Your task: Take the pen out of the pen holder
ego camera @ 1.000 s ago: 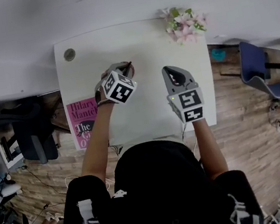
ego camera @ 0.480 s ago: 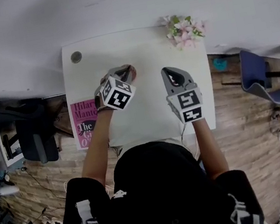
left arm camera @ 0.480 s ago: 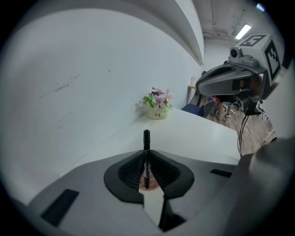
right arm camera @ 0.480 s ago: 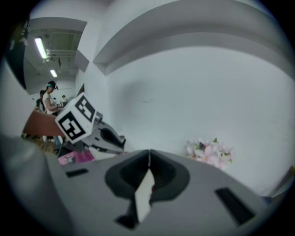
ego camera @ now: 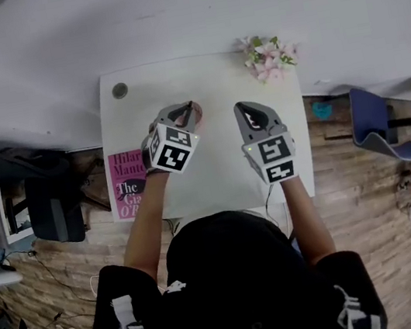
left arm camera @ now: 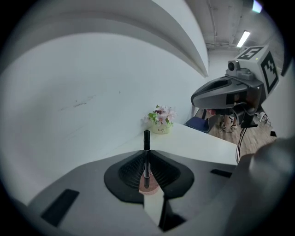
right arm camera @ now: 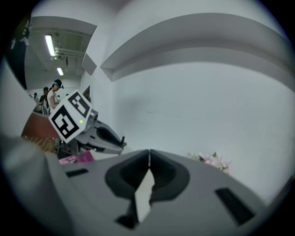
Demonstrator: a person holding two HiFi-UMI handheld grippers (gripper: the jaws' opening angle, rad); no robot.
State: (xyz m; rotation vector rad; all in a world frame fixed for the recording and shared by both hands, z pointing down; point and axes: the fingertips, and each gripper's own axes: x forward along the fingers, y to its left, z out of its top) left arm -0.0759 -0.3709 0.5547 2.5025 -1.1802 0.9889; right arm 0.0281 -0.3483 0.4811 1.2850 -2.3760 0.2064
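White tabletop (ego camera: 224,160) lies right below you, pushed up against a pale wall (ego camera: 179,15), with wooden floor on either side. Nearest you, at the table's left edge, sits a pink book (ego camera: 126,185). Above the middle of the table you hold both grippers side by side, well apart. Your left gripper (ego camera: 183,111) is clamped on the black pen (left arm camera: 146,140), which runs along the jaws and pokes out beyond their tips. A small pinkish shape sits low between those jaws, under the pen; what it is can't be told. Your right gripper (ego camera: 253,111) has its jaws pressed together with nothing between them. Farther off, a round grey grommet (ego camera: 120,90) marks the far left corner and a pot of pink flowers (ego camera: 268,55) stands at the far right corner.
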